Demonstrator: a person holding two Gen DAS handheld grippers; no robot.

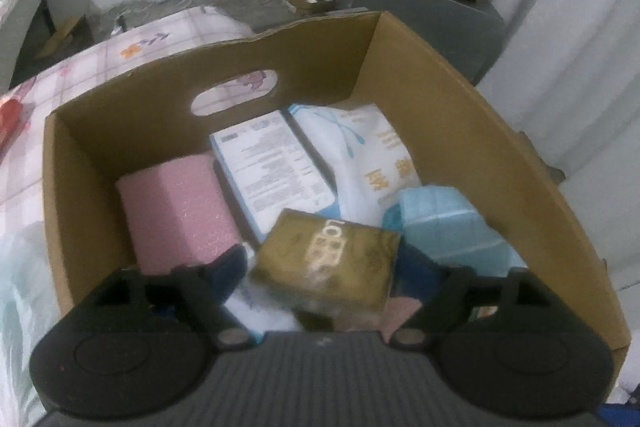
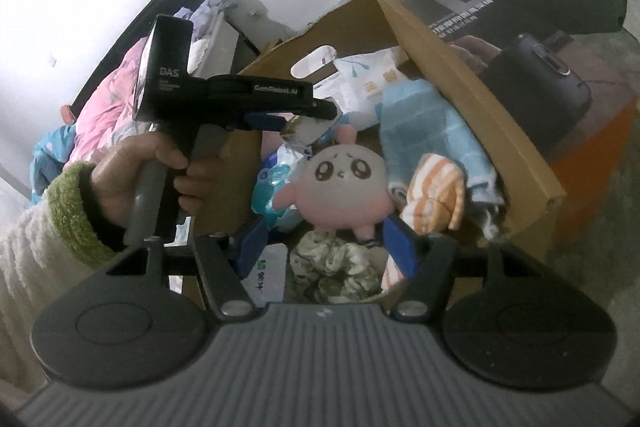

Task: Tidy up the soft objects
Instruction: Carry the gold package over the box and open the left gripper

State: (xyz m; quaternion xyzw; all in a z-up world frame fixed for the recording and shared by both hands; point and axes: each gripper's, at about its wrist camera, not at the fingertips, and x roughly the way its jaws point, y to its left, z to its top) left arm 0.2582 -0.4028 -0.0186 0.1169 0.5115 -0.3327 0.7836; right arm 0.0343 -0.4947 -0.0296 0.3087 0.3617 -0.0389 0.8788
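Your left gripper (image 1: 320,267), spread, hangs over the cardboard box (image 1: 460,99), gold packet (image 1: 328,263) unpinched between. Your right gripper (image 2: 324,247), spread, flanks the plush toy (image 2: 340,183) without pressing it, apparently for boxing.

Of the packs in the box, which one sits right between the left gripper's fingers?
The gold pack, lying between the open left gripper. The pink block and white pack lie farther back.

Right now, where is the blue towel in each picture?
Left wrist view: the blue towel lies inside the cardboard box, at the lower right, against its right wall, beside the gold packet.
Right wrist view: the blue towel sits right of centre, against the box's right wall, above the orange striped cloth.
Shared landmark: the white tissue pack with gold writing, just behind the towel in both.
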